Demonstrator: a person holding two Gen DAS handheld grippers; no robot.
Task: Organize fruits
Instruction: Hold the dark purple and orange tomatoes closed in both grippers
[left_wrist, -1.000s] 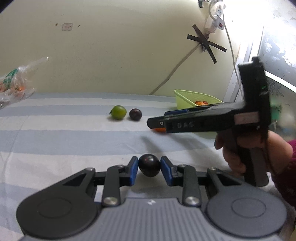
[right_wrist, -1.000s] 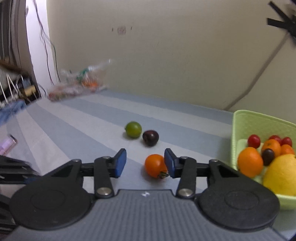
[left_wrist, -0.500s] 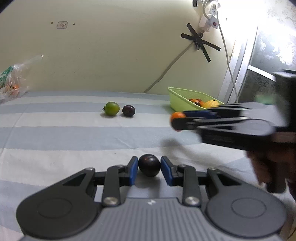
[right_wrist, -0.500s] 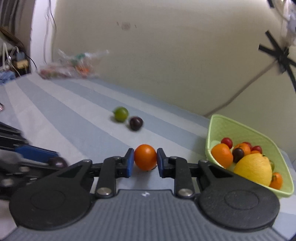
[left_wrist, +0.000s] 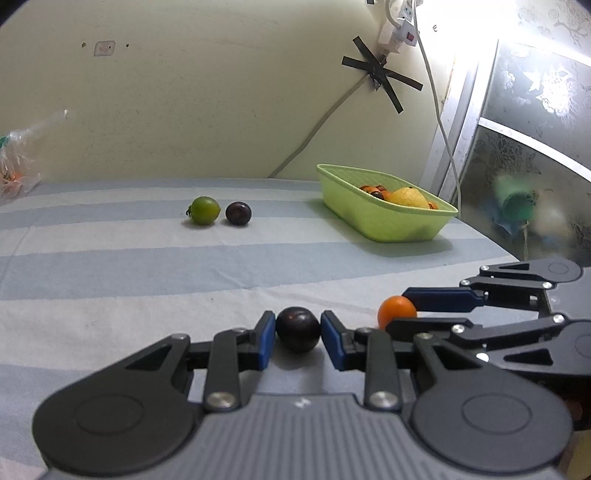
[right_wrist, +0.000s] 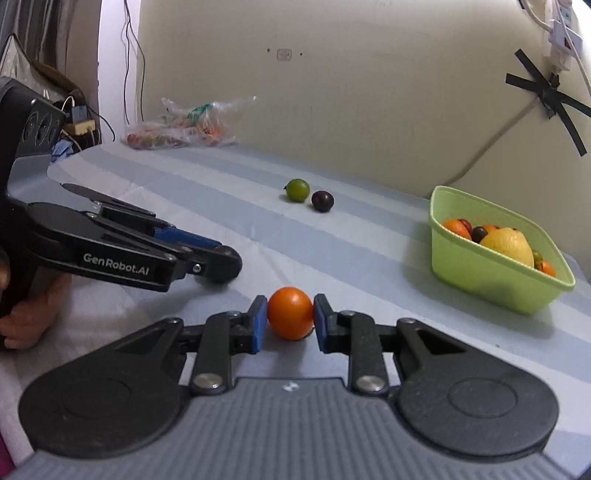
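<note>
Both tongs carry fruit. Our left gripper (left_wrist: 298, 332) has its blue pads pressed on a dark plum (left_wrist: 297, 329). Our right gripper (right_wrist: 288, 318) has an orange fruit (right_wrist: 290, 313) between its pads, touching both, and its jaws are easing open slightly, so we judge that grip the less sure of the two. Both fruits sit low over the striped cloth (left_wrist: 110, 273), and the two tools lie close beside each other.

As we see it, the step in hand is carrying both fruits to the green basket (right_wrist: 491, 273), which lies ahead and to the right of the right gripper. We should firm the hold on the orange fruit first, then lift clear of the cloth. Round, smooth fruit can squirt out of flat pads, so we keep the tools level and move steadily. Since the right tool is nearer the basket, it should go in first, releasing low over the lemon (right_wrist: 508, 245) and small fruits already inside.

Farther ahead, well apart from both tongs, a green fruit (left_wrist: 205, 209) and a second plum (left_wrist: 238, 212) wait just beside each other.
</note>
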